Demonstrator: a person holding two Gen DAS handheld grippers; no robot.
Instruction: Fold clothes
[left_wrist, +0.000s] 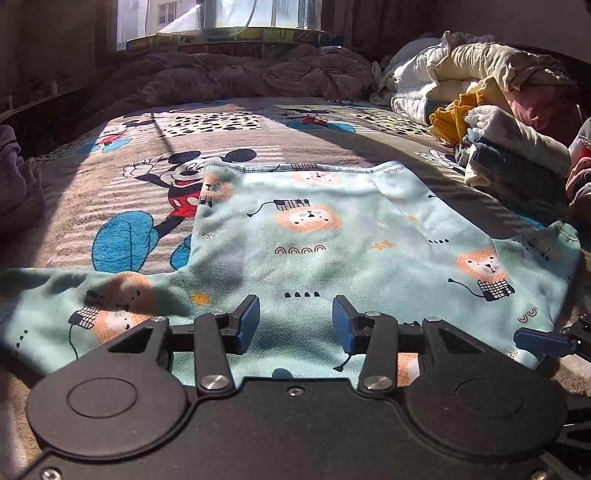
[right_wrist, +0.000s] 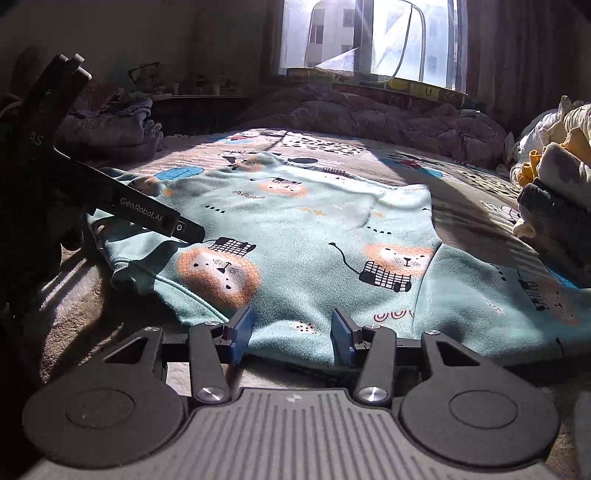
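Shirt (left_wrist: 314, 229) flat on bed (left_wrist: 110, 184), one only. Left gripper (left_wrist: 295, 323) and right gripper (right_wrist: 291, 332) at near hem, jaws half open, holding nothing. Risk: pads catch top layer only, fold skews. Beside shirt: one pile (left_wrist: 498, 122) of clothes.

We see a bed (left_wrist: 258, 122) covered by a cartoon-mouse blanket. A mint lion-print garment (left_wrist: 332, 236) lies flat near us, with piled clothes (left_wrist: 491, 122) at the right and a rumpled quilt (left_wrist: 236, 74) far back.
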